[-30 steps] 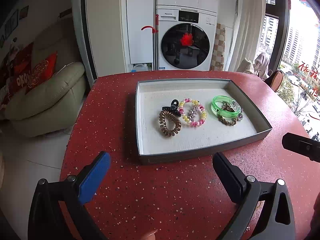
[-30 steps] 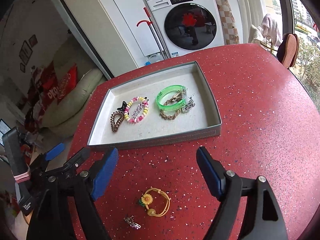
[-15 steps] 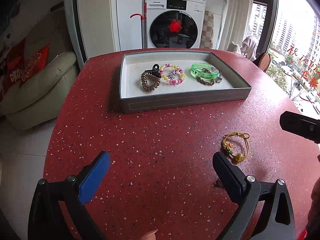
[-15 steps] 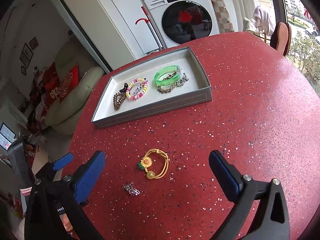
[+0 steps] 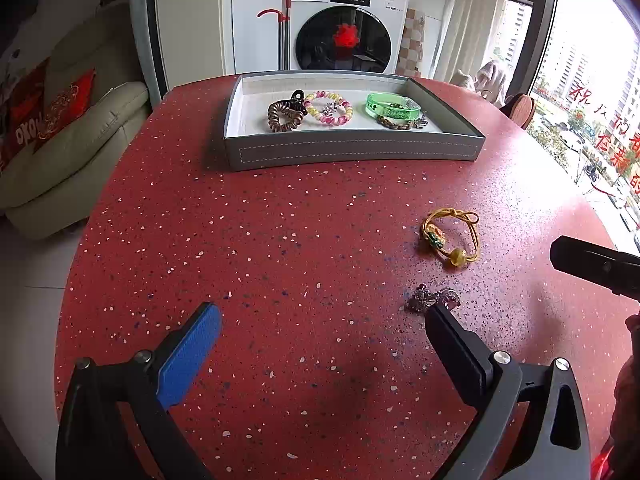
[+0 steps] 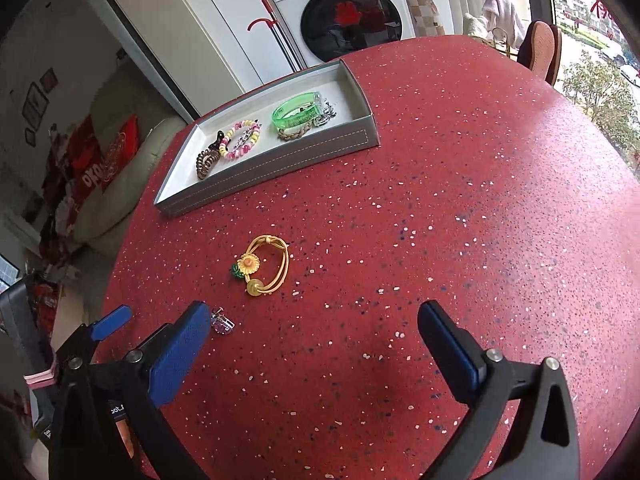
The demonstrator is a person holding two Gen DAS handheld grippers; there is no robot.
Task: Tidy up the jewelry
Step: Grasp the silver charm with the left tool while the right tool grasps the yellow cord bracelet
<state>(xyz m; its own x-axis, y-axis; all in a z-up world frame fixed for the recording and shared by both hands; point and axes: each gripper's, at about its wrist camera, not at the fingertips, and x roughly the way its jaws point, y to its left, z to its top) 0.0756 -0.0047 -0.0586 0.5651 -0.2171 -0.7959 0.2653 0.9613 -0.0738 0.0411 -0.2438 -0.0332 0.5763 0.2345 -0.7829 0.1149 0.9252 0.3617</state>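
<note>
Right wrist view is showing the right gripper (image 6: 314, 330) gaping empty above the table (image 6: 480, 208), likely lining up on the yellow bracelet (image 6: 264, 266) lying short of the tray (image 6: 280, 168).

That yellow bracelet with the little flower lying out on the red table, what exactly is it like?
The yellow bracelet is a loop of thin yellow cords tied in a small knot at its far side. It carries a sunflower charm with an orange centre, a small green leafy bit beside it, and a round amber-looking bead. It lies flat on the red speckled table, outside the grey tray and nearer the camera than it. Nothing touches it; both grippers are apart from it.
</note>
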